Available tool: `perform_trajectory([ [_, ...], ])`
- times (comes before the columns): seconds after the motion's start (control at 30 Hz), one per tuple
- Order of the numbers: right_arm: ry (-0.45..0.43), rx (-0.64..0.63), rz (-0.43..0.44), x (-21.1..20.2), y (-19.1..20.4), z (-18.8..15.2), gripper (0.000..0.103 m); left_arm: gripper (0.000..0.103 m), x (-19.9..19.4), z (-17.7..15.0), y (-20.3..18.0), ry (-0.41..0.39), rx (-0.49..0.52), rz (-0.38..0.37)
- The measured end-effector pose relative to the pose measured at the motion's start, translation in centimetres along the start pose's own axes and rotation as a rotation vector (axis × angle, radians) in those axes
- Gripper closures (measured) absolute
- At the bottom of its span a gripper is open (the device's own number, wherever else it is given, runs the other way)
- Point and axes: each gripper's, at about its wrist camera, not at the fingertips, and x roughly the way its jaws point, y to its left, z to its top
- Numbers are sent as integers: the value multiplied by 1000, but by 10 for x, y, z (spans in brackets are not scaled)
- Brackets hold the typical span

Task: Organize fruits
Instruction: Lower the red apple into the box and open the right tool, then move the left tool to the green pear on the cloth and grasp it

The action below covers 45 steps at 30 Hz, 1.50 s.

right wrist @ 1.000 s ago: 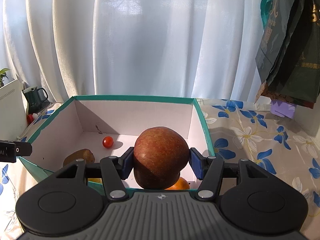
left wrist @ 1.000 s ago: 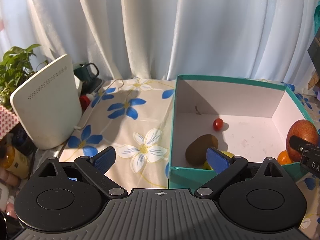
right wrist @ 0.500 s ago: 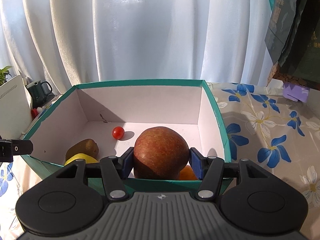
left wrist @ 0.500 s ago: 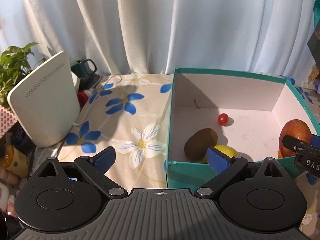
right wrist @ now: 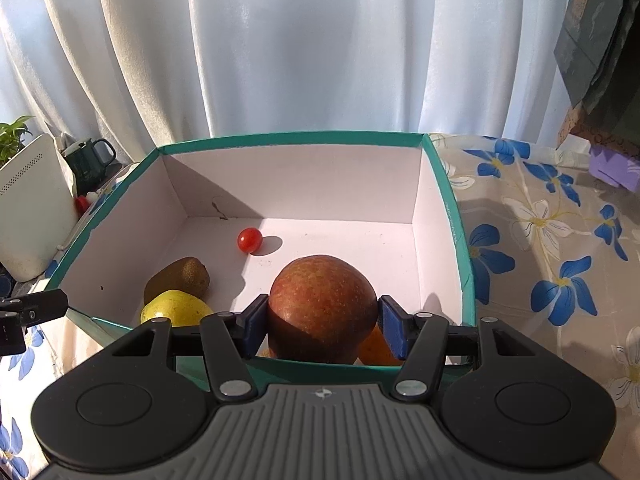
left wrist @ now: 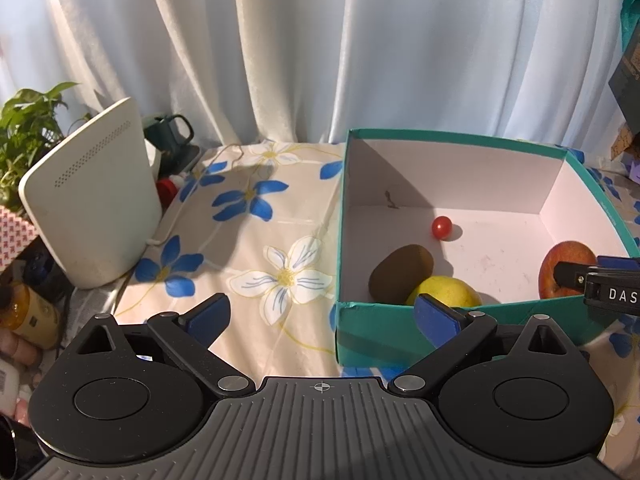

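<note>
Right tool (right wrist: 322, 326): blue pads pinching a red apple (right wrist: 322, 304) on both sides, held just inside the near wall of the box (right wrist: 292, 139), over its white floor. Left tool (left wrist: 322, 314): fingers spread wide with nothing between them, poised over the flowered cloth on the counter (left wrist: 256, 240) at the box's near left corner. Box: teal outside, white inside, open at the top. Contents: one cherry tomato (right wrist: 249, 239) alone toward the middle of the floor; one brown kiwi (right wrist: 178, 278) by the left wall; one yellow fruit (right wrist: 176, 312), kind not certain, touching the kiwi in the near left corner; one orange fruit (right wrist: 376, 350), mostly hidden beneath the apple and the right pad. Off to the left of the box: a white slab-shaped device (left wrist: 92, 196) standing upright, a dark green mug (left wrist: 168, 136) behind it, a leafy plant (left wrist: 24, 132). Backdrop: white curtain (right wrist: 304, 48).
</note>
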Motion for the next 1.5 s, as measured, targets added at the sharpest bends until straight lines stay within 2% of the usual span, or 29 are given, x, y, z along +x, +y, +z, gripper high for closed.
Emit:
perform_trajectory([
  [0.2,53,-32,-31,6,7,5,49,2,-3,-4,-2,2,22,-13],
  [0.3,25,-45,-22,1,9,4,49,2,-5,-8,-1,2,36,-48],
  [0.37,-23,-41,-14,-9,10,3,43,2,-6,-12,-3,5,57,-89],
  [0.43,-83,-39,-30,-22,11,1,23,2,-7,-17,-8,7,90,-125],
  [0.6,-280,-32,-86,-71,9,-11,0,2,-9,-33,-20,24,181,-225],
  [0.73,-401,-48,-126,-106,9,-31,0,2,-11,-49,-33,43,267,-294],
  [0.97,-478,14,-167,-134,5,-68,0,2,-16,-73,-51,60,383,-354],
  [1.03,-476,5,-192,-136,6,-74,0,2,-18,-77,-53,58,406,-362],
  [1.13,-410,-18,-212,-134,11,-82,0,2,-26,-80,-52,38,410,-392],
  [1.27,-359,18,-182,-132,12,-92,0,2,-29,-82,-49,42,387,-444],
  [1.5,-340,94,-201,-137,8,-103,0,2,-25,-78,-54,68,337,-489],
])
